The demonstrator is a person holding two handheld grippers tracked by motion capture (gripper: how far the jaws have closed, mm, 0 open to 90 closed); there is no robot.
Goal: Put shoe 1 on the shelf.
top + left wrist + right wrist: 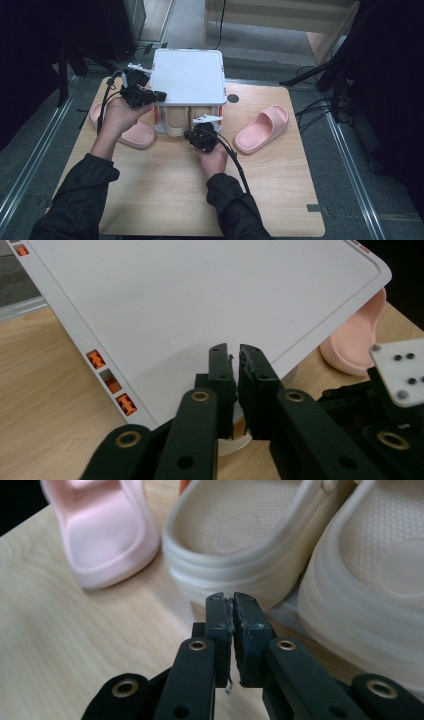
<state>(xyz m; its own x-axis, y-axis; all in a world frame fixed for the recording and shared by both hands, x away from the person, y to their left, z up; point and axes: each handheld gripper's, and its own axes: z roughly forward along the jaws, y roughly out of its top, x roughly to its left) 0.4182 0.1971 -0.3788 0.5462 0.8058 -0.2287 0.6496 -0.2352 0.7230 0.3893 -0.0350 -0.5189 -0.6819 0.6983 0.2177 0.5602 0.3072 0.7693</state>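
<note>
A white box with a flat lid (187, 75) (200, 300) stands at the table's back middle. Two beige clogs (177, 120) (240, 540) sit side by side under it, heels toward me. My left gripper (159, 95) (234, 352) hangs over the lid's front left corner, its jaws a narrow gap apart with nothing pressed between them. My right gripper (200, 131) (231, 600) is shut and empty, low over the table just in front of the left clog's heel. One pink slipper (135, 135) (105, 535) lies left of the box, another (262, 127) (355, 340) to its right.
The wooden table (175, 200) has bare room in front of my hands. A small black disc (232, 98) sits by the box's right front corner. Orange clips (125, 402) line the lid's rim. Dark stands and cables surround the table.
</note>
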